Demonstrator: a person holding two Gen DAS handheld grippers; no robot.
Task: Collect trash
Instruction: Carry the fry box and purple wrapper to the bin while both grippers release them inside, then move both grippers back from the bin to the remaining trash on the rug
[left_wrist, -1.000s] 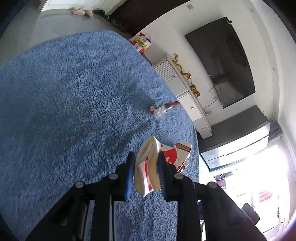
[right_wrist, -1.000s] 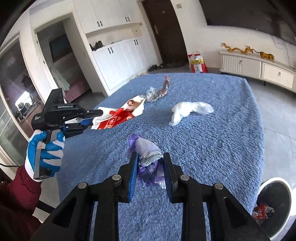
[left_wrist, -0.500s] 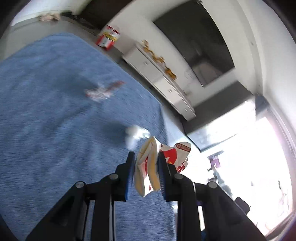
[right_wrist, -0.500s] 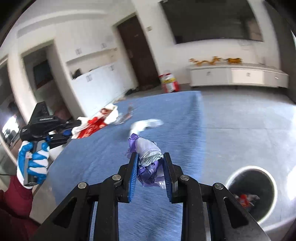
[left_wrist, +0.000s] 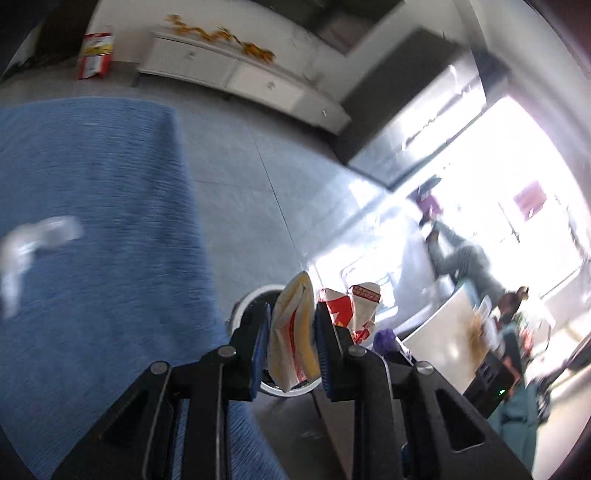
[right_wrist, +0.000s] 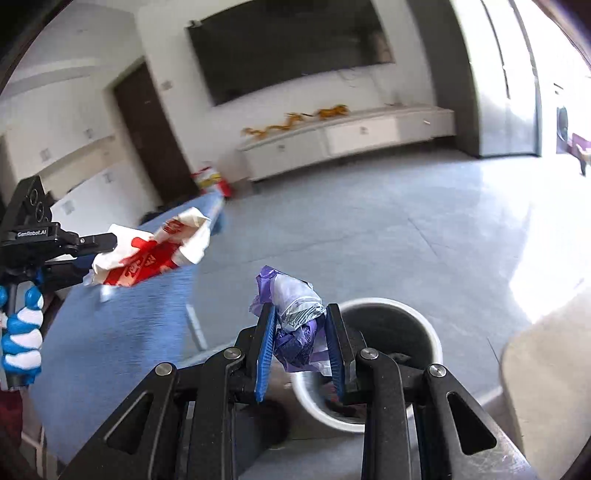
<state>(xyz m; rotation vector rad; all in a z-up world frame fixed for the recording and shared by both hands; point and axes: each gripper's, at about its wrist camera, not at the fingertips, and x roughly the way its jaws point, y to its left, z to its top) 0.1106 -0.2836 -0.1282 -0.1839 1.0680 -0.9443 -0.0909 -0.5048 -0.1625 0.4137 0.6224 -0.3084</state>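
My left gripper (left_wrist: 291, 325) is shut on a crumpled red, white and yellow paper wrapper (left_wrist: 295, 332); the right wrist view shows the same gripper (right_wrist: 107, 240) holding that wrapper (right_wrist: 147, 258) out over the blue tabletop (right_wrist: 110, 332). My right gripper (right_wrist: 301, 325) is shut on a crumpled purple and silver wrapper (right_wrist: 295, 317). A white-rimmed round bin (right_wrist: 424, 328) with dark inside stands on the floor just behind and right of the right gripper; its rim (left_wrist: 255, 295) shows behind the left fingers. A white plastic scrap (left_wrist: 33, 240), blurred, lies on the blue surface (left_wrist: 92, 221).
Grey tiled floor (right_wrist: 406, 229) stretches to a low white cabinet (right_wrist: 351, 140) under a wall screen. A red and yellow box (right_wrist: 210, 177) stands by a dark door. A beige furniture edge (right_wrist: 546, 369) is at the right. A person (left_wrist: 513, 314) is by the bright window.
Both grippers swung off the blue surface toward the bin with their wrappers still held. The bin came from the right edge to just behind the right fingers. The clear wrapper left view.
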